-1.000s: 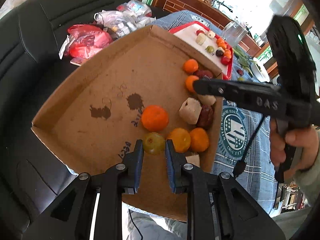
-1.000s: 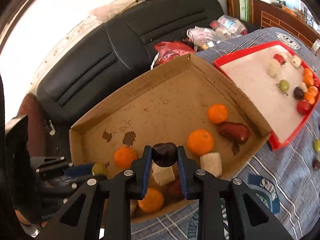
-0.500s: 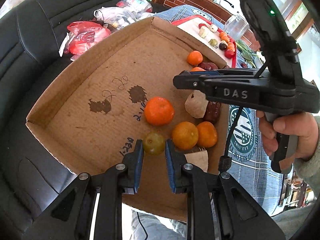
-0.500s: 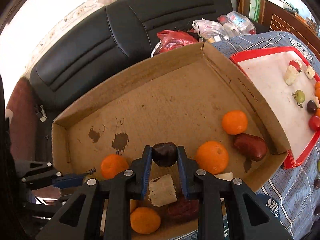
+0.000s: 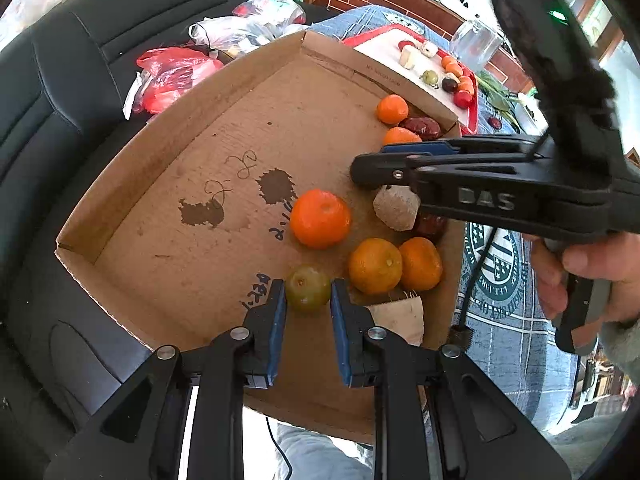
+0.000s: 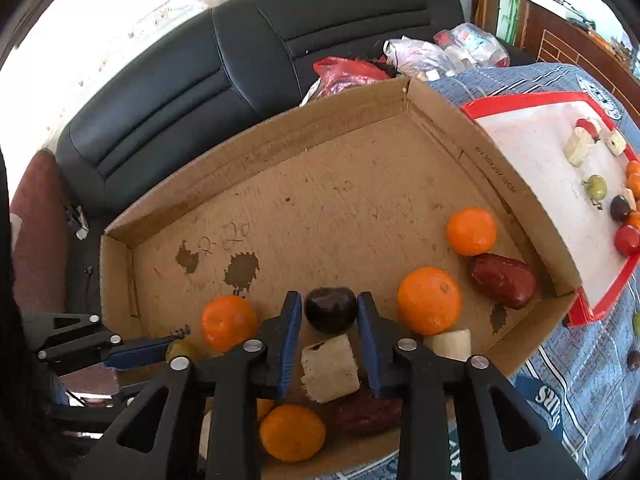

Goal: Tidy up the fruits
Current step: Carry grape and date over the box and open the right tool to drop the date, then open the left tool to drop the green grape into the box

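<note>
My left gripper [image 5: 307,300] pinches a small green fruit [image 5: 307,287] between its blue pads, just above the floor of the cardboard box [image 5: 192,128], close to the box's near edge. My right gripper [image 6: 330,322] is clamped on a dark plum-like fruit [image 6: 330,309], held above the pile at the box's right edge, over a pale cut chunk [image 6: 329,364].

What the next move turns on, as I judge it: the box floor lies open away from both claws, toward the far-left corner and the stained patch [image 5: 275,185], while everything loose crowds the right edge. The left gripper sits nearer that bare stretch; the right one must clear the oranges first. Neither held fruit has a long axis worth minding, both being roundish.

Counting in the box: five oranges, the nearest [image 5: 320,218] just beyond my green fruit; two dark red oblong fruits, one [image 6: 502,286] near the far-right corner; three pale chunks. On the red tray [image 6: 520,100] beyond the box's right wall lie more small fruits, too crowded at the edge to count surely.
</note>
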A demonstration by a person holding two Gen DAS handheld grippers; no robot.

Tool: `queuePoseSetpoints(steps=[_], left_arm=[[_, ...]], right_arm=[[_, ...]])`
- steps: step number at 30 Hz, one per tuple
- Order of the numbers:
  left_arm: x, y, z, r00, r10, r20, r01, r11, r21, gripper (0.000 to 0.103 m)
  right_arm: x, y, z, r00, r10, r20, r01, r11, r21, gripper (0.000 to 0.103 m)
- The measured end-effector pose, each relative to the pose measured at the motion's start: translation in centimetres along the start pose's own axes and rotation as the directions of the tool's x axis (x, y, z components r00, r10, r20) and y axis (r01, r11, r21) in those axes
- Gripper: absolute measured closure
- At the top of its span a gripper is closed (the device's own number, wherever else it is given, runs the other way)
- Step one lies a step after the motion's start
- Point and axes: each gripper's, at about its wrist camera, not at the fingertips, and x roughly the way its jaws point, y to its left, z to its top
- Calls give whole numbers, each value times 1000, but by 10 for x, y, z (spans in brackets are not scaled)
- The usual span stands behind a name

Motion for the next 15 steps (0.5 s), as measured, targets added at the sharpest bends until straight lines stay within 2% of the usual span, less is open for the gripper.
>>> queuePoseSetpoints(steps=[6, 7, 9, 10, 13, 15], left_arm=[[-7, -5, 0, 1000, 19, 23, -19, 1000, 15, 80], [-8, -6, 1, 999, 22, 31, -23, 1000, 19, 76], [-15, -10, 2, 997, 42, 64, -44, 999, 24, 48], [-19, -10, 2, 996, 45, 78, -47, 999, 22, 45], [-23, -11, 7, 996, 48, 81, -49, 999, 16, 43], [-25, -13, 10, 993, 85, 83, -86, 996, 16, 39]], right_arm=[[-29, -4, -12, 998, 0, 64, -2, 999, 35, 60], [-36, -7, -15, 997, -3, 77, -1, 999, 49, 58], [-47, -10, -22, 995, -6, 98, -2, 997, 78, 55], [-52, -14, -24, 994, -6, 110, -4, 996, 92, 55], [-66, -18, -35, 991, -9, 131, -7, 993, 121, 45], [-77, -20, -43, 989, -19, 149, -1, 991, 135, 37]])
